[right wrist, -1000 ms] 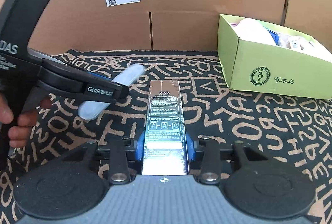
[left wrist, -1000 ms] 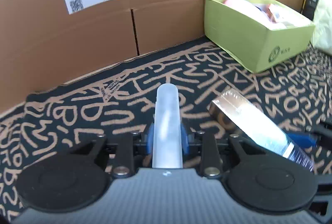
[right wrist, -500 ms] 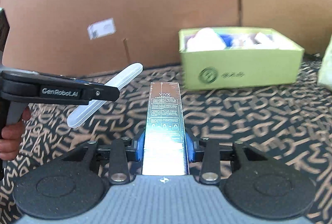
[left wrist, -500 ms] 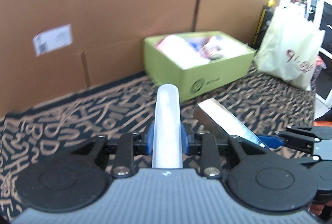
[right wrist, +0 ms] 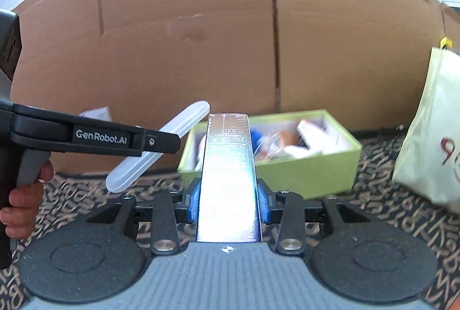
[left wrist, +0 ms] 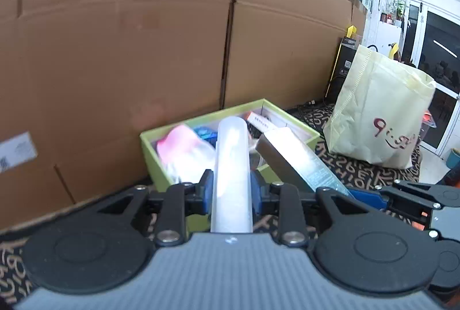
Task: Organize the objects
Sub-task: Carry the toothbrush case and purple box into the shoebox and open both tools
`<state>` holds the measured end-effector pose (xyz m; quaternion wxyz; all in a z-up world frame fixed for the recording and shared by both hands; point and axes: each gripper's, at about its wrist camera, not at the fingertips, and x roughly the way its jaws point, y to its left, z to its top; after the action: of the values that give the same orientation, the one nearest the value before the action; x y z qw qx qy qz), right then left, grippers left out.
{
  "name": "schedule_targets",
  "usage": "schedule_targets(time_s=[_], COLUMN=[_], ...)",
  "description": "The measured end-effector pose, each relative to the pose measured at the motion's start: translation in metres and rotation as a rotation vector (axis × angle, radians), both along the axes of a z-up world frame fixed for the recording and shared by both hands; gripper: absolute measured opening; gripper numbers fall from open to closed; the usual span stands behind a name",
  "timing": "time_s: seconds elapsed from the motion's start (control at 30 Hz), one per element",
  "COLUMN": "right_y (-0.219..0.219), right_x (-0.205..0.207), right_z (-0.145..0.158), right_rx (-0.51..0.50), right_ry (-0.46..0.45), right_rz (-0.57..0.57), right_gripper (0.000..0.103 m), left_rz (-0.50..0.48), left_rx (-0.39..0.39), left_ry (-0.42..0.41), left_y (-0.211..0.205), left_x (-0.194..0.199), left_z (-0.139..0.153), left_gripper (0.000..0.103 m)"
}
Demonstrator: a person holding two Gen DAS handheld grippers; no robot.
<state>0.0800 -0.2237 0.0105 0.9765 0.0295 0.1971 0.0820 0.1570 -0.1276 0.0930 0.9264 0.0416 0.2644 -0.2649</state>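
My left gripper [left wrist: 231, 190] is shut on a frosted white plastic tube case [left wrist: 232, 166], which points at the green box [left wrist: 161, 155]. My right gripper [right wrist: 228, 199] is shut on a long silver VIVX carton [right wrist: 228, 180], also seen in the left wrist view [left wrist: 299, 163] beside the tube. The green box [right wrist: 302, 177] holds several packets and sits against the cardboard wall. In the right wrist view the left gripper [right wrist: 161, 142] holds the tube case [right wrist: 161, 149] to the carton's left. Both items hang above the patterned cloth, near the box.
A tall cardboard wall [left wrist: 143, 51] closes off the back. A cream fabric bag [left wrist: 379, 114] stands right of the green box, also visible in the right wrist view [right wrist: 431, 132]. The black and tan patterned cloth [right wrist: 373, 212] covers the table.
Both grippers have risen and moved toward the green box, still holding their items. The box now looks closer and lower, and the cream bag has come into view.
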Motion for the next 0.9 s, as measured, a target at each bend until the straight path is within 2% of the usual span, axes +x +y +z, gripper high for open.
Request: schedule_targets(time_s=[0.43, 0.83, 0.87, 0.9], right_y=[-0.047, -0.064, -0.064, -0.065], right_x=[0.098, 0.161, 0.164, 0.167], right_z=[0.005, -0.028, -0.031, -0.035], right_rx=[-0.044, -0.063, -0.064, -0.067], right_ry=[-0.032, 0.000, 0.008, 0.014], right_rz=[-0.109, -0.104, -0.098, -0.091], right_gripper=[0.043, 0.043, 0.043, 0.043], left_rz=[0.059, 0.091, 0.086, 0.079], left_rx=[0.002, 0.021, 0.021, 0.016], left_ry=[0.028, 0.074, 0.072, 0.066], left_y=[-0.062, -0.085, -0.085, -0.084], left_x=[0.090, 0.144, 0.146, 0.146], left_z=[-0.001, -0.047, -0.051, -0.055], left_gripper=[0.026, 0.027, 0.029, 0.045])
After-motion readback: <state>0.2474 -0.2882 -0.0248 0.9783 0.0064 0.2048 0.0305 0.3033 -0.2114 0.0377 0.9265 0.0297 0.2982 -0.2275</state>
